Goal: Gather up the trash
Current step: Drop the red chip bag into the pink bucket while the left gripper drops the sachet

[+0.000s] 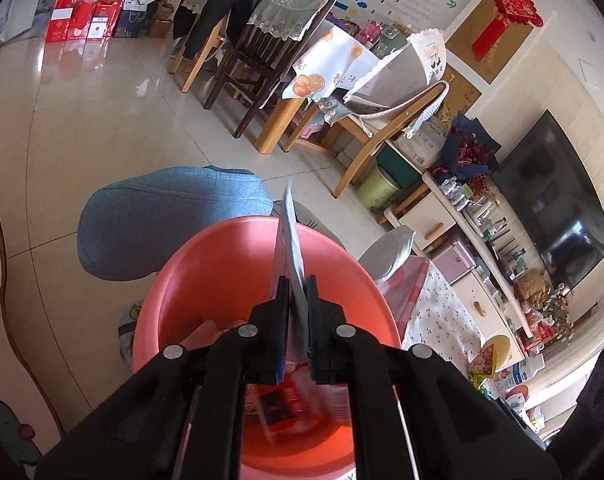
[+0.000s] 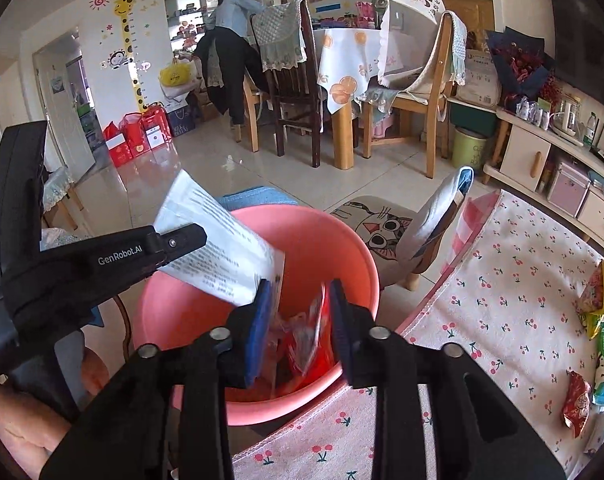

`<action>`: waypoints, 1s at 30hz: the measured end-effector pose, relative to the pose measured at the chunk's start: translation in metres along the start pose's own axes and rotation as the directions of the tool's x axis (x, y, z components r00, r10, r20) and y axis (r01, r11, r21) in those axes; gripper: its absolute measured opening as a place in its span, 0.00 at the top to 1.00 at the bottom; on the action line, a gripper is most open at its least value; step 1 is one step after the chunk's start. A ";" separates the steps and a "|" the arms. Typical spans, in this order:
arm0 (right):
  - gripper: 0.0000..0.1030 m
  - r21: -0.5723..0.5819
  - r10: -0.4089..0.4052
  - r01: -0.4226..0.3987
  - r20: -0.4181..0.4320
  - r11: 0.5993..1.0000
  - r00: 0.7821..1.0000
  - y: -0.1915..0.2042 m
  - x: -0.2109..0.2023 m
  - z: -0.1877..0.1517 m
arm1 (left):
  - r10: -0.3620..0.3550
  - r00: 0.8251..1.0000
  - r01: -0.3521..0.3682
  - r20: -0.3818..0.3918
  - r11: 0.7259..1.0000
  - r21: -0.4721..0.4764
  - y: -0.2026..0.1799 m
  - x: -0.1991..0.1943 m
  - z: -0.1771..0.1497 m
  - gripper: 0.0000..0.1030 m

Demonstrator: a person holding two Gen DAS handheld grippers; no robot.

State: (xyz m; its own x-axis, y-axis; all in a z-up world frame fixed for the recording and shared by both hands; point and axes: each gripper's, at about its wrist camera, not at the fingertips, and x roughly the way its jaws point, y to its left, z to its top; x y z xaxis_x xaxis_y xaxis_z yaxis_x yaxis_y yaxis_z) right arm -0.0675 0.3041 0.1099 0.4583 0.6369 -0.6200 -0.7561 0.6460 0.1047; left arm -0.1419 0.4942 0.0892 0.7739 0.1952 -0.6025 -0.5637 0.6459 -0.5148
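A: Looking at the white packet (image 2: 218, 248): flat, rectangular, fine dark print on one face. Left gripper (image 1: 298, 292) is clamped on it, holding it edge-up over the pink bucket (image 1: 222, 272).

B: Right gripper (image 2: 302, 300)?

A: Jaws apart, nothing pressed between the pads. A blurred red wrapper (image 2: 313, 336) sits in the gap, inside the bucket mouth.

B: Bucket contents?

A: Red and white wrappers at the bottom, mixed; can't separate them. Bucket stands just left of the cherry-print cloth (image 2: 501, 300).

B: Anything left out?

A: Several snack packets (image 2: 593, 344) on the cloth's right edge, well apart from the bucket.
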 end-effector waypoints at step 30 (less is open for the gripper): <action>0.13 0.082 -0.218 0.209 0.119 0.975 0.969 -0.040 -0.128 -0.050 | -0.010 0.999 0.005 0.030 0.987 0.158 -0.042 -0.008 -0.030 0.21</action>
State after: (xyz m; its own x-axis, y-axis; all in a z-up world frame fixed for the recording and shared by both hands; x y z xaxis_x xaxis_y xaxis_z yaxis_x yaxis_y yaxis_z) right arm -0.1199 0.1758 0.1459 0.6642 0.5266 -0.5306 -0.6031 0.7969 0.0360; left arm -0.1332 0.4440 0.0974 0.7879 0.2110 -0.5785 -0.5072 0.7551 -0.4154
